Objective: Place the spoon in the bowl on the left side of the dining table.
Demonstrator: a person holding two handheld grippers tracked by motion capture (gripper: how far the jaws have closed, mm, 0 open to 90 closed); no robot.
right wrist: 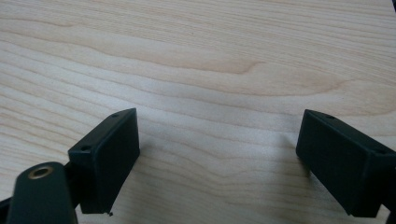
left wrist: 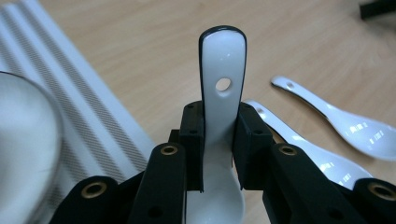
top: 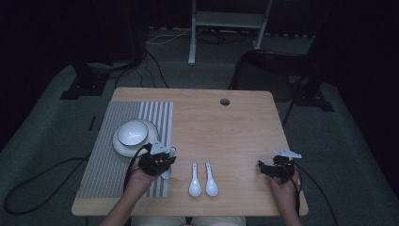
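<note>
My left gripper [top: 164, 160] hangs over the right edge of the striped placemat [top: 108, 155], shut on a white ceramic spoon [left wrist: 223, 70]. In the left gripper view the black pads clamp the spoon's handle, which stands up with a small hole near its end, while its bowl hangs below the jaws. Two more white spoons [top: 195, 181] [top: 211, 181] lie side by side on the wood, just right of that gripper. Near the table's right front, my right gripper [top: 263, 167] rests low and open, and in the right gripper view [right wrist: 217, 158] there is bare wood between its jaws.
A white bowl [top: 132, 132] sits on a white plate [top: 121, 147] on the placemat, just beyond the left gripper. The wooden table [top: 226, 127] has a round cable hole [top: 225, 101] near its far edge. Cables trail from both grippers.
</note>
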